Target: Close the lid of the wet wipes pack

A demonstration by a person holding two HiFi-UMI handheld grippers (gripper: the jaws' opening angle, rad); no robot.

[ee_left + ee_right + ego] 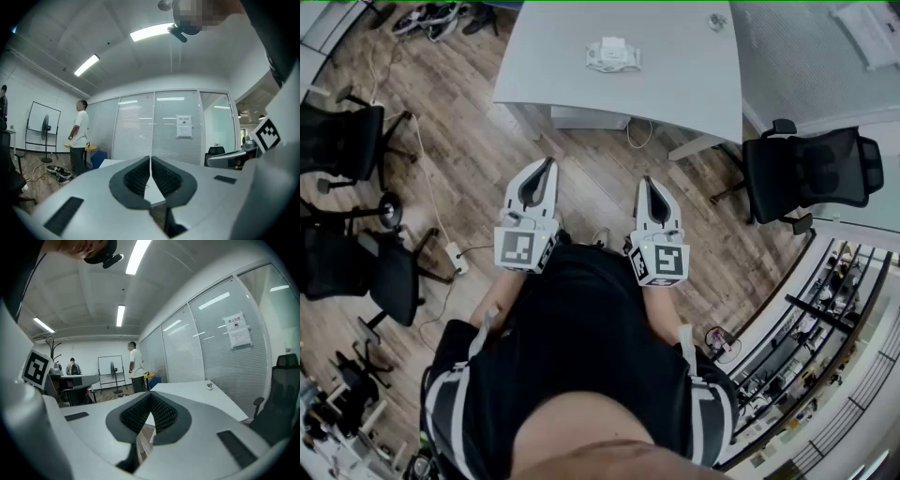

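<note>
Distance is the first trouble: the wet wipes pack [612, 54] lies on the far middle of the table [694, 94], well apart from both grippers, which hang over the floor close to the person's body. The left gripper [549, 164] has its jaws closed together on nothing. The right gripper [649, 180] is the same, pads meeting on air.

Closed like this, either could press the lid down as a blunt tip. A push off the lid's centre, though, would likely slide the light pack across the smooth top rather than snap it closed. The pack is too small in the head view to tell how its lid stands, so the line of approach is a guess from here.

Black office chairs [342, 141] crowd the left. A power strip [456, 258] and its cable trail over the wood floor [469, 112], a snag for anyone stepping forward. The table is pale grey and nearly bare, with only the pack and a small object [717, 21] near its far right corner. Another black chair [811, 169] stands at its right, with glass partitions beyond.
</note>
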